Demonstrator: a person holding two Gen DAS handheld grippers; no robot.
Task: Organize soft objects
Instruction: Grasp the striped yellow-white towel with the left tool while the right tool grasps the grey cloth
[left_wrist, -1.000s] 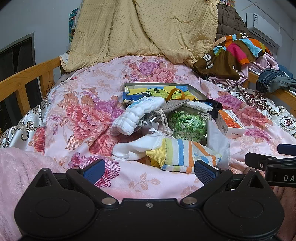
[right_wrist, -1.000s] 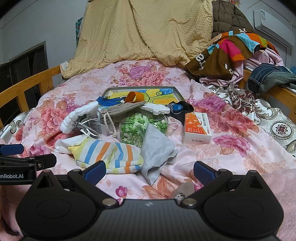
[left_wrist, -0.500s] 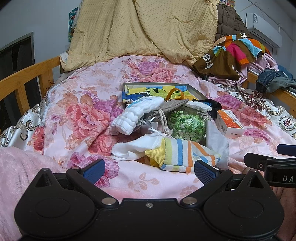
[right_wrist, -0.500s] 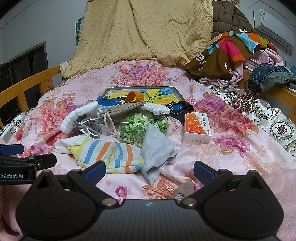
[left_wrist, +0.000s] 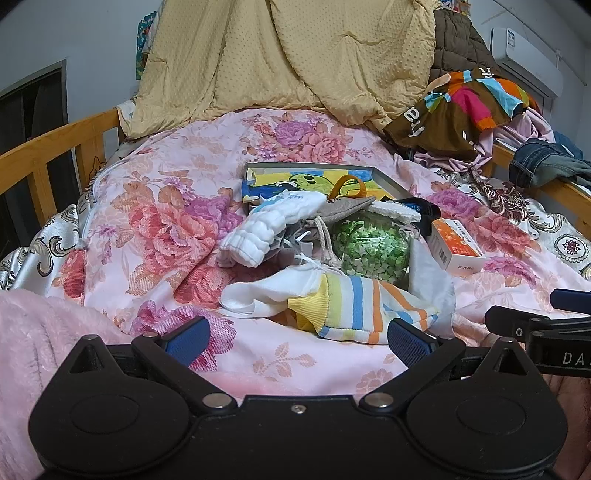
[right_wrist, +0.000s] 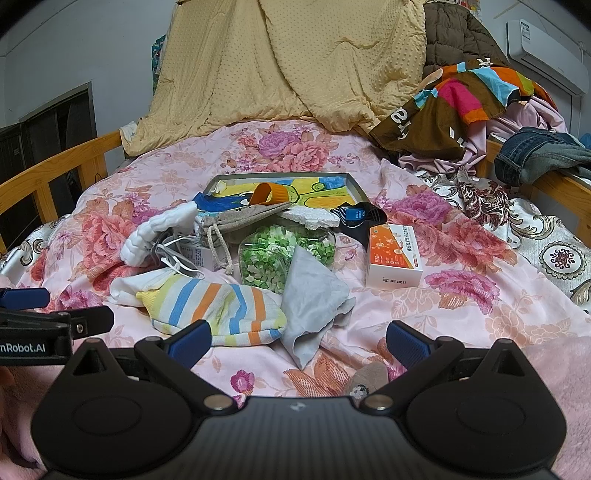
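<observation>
We hold left gripper (left_wrist: 295, 338) and right gripper (right_wrist: 297, 338) low over bed (right_wrist: 461, 314), fingers spread, gripping nothing. Striped sock (right_wrist: 218, 310) lies just ahead between right fingers; grey cloth (right_wrist: 314, 295) touching it.

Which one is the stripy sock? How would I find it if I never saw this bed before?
Look at the flowery pink bedspread and find the heap of small things in its middle, below the picture tray. The stripy sock lies at the near edge of that heap, in front of the jar of green paper stars. It alone has yellow, blue and orange bands; the cloth beside it is plain grey.
</observation>
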